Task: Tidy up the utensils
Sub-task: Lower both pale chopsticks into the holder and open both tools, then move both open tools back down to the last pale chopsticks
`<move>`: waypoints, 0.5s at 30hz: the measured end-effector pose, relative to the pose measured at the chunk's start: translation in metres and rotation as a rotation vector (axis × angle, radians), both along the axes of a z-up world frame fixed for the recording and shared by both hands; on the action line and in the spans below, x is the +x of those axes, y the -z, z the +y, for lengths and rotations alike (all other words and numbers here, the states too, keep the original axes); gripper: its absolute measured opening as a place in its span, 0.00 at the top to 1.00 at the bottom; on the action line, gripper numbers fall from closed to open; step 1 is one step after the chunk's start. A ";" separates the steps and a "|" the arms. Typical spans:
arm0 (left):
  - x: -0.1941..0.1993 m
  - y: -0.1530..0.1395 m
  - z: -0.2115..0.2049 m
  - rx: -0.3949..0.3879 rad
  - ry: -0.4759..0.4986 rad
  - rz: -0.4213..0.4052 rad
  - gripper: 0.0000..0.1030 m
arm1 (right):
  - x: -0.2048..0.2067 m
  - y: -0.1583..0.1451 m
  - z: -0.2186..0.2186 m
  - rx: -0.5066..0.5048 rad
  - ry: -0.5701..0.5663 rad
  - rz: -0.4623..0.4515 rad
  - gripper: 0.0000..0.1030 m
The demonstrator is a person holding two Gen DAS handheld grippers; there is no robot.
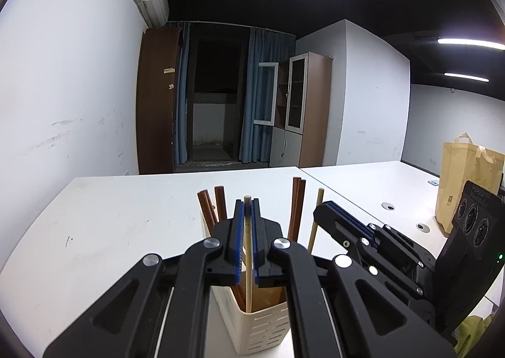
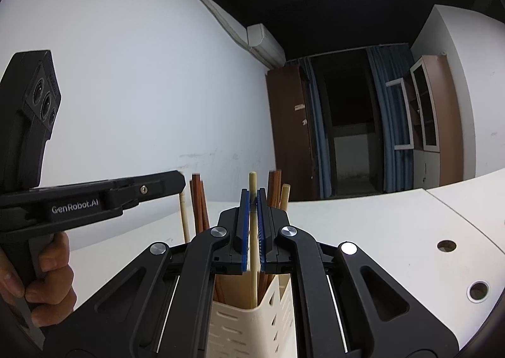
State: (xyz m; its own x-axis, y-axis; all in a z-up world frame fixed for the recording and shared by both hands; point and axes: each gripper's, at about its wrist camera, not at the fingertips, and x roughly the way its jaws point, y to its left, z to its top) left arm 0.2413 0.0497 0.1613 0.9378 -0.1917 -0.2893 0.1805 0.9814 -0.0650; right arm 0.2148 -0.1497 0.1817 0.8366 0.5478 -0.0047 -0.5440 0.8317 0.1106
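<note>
A cream slotted utensil holder [image 1: 252, 326] stands on the white table [image 1: 110, 225] under both grippers; it also shows in the right wrist view [image 2: 252, 323]. My left gripper [image 1: 247, 205] is shut on a light wooden chopstick [image 1: 248, 266] that stands upright in the holder. My right gripper [image 2: 252, 195] is shut on another light wooden chopstick [image 2: 253, 250], also upright in the holder. Several dark brown chopsticks [image 1: 296, 209] and a further light one [image 1: 315, 222] stand in the holder. The right gripper's body [image 1: 378, 241] shows to the right in the left wrist view.
A tan paper bag [image 1: 464, 181] stands at the table's far right. Round cable holes [image 2: 446, 245] are in the neighbouring table. A white wall is on the left, with a brown door and cabinets behind the table.
</note>
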 end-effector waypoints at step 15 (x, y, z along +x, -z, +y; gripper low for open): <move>-0.021 -0.004 0.018 -0.053 -0.037 0.008 0.71 | -0.020 0.003 -0.009 -0.033 0.055 0.036 0.81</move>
